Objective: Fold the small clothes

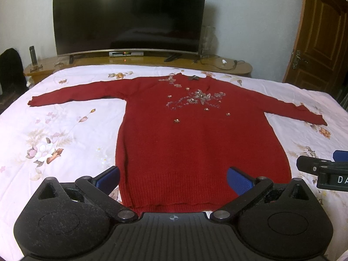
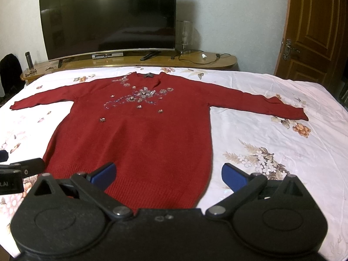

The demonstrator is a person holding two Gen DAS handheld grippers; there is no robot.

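Note:
A dark red knitted sweater (image 1: 195, 148) (image 2: 134, 143) with beaded flowers on the chest lies flat and face up on the bed, both sleeves spread out sideways, its hem toward me. My left gripper (image 1: 174, 179) hovers open over the hem's left part, blue pads wide apart and empty. My right gripper (image 2: 168, 175) is open too, over the hem's right corner, holding nothing. Each gripper shows at the edge of the other's view: the right gripper (image 1: 326, 169), the left gripper (image 2: 19, 171).
The bed has a white floral sheet (image 1: 65, 130) (image 2: 271, 141). Past its far edge stands a low wooden cabinet (image 1: 228, 67) with a large dark television (image 1: 130, 15), a glass jar (image 1: 208, 37) and cables. A wooden door (image 2: 315, 32) is at the right.

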